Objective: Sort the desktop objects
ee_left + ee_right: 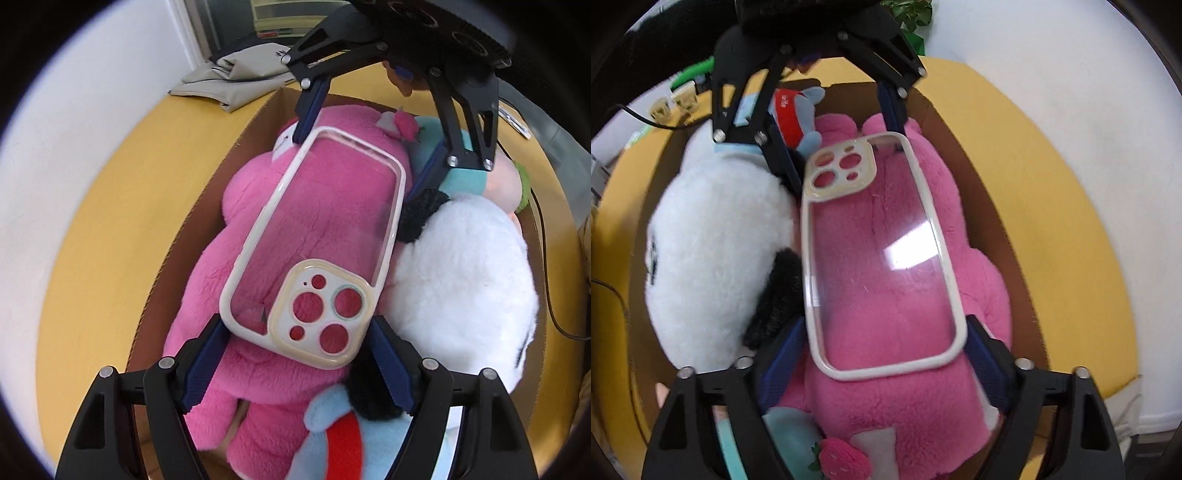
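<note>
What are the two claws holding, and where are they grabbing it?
A clear phone case with a cream rim. The left claw pinches its camera end; the right claw pinches the opposite end, above the pink plush toy.

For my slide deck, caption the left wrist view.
Both grippers flank a clear phone case above plush toys in a cardboard box.

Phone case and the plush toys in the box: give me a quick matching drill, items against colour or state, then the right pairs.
Items:
1. phone case
2. bear plush
3. round plush
4. cardboard box

Descriptions:
A. white and fluffy, beside the pink one
B. brown, holding the plush toys
C. clear back, cream rim, flanked at each end by a tool
D. pink, directly under the case

The left tool brackets the camera end; the right tool brackets the other.

Pairs: 1-C, 2-D, 3-A, 4-B
</note>
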`<state>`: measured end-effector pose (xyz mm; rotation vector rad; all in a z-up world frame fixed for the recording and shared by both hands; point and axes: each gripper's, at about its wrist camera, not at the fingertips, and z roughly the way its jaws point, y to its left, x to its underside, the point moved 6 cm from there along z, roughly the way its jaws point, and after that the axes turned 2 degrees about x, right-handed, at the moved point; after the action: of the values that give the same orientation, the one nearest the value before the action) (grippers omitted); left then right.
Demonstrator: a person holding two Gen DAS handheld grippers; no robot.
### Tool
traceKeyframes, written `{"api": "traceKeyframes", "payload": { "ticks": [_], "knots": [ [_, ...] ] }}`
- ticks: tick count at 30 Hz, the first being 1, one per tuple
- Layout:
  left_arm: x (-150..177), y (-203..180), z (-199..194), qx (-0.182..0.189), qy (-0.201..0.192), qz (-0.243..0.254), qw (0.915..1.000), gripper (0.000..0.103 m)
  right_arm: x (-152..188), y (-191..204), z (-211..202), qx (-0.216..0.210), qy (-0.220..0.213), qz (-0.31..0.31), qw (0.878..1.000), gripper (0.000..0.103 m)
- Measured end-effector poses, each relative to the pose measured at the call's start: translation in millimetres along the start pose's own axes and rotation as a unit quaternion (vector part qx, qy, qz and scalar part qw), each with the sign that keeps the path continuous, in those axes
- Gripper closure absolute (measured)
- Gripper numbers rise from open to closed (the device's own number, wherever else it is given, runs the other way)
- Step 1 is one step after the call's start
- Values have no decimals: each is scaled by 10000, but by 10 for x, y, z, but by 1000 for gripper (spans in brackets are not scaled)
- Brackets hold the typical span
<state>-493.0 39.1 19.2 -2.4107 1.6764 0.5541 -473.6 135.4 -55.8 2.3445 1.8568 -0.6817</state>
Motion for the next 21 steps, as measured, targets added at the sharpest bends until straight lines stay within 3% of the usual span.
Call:
{"api": "traceKeyframes", "payload": {
  "ticks": [6,11,14,18,21],
  "knots": [
    [199,-436,-709,-298,-466,-451,9974,26,76,112,-645,175,-596,535,9966,0],
    [586,-1213,-1219,-707,-980,-1239,9849,26,200,742,-1272,127,-1527,847,9846,0],
    [775,-1825,-1369,-1024,-1113,-1662,9744,26,252,1432,-1581,189,-2080,1065,9721,0],
    [894,-2714,-1399,-1338,-1233,-2065,9614,26,380,2290,-1787,478,-2398,1724,9542,0],
    [949,-3294,-1352,-1308,-1423,-2440,9503,26,546,2672,-1967,629,-2617,2584,9278,0]
  ]
}}
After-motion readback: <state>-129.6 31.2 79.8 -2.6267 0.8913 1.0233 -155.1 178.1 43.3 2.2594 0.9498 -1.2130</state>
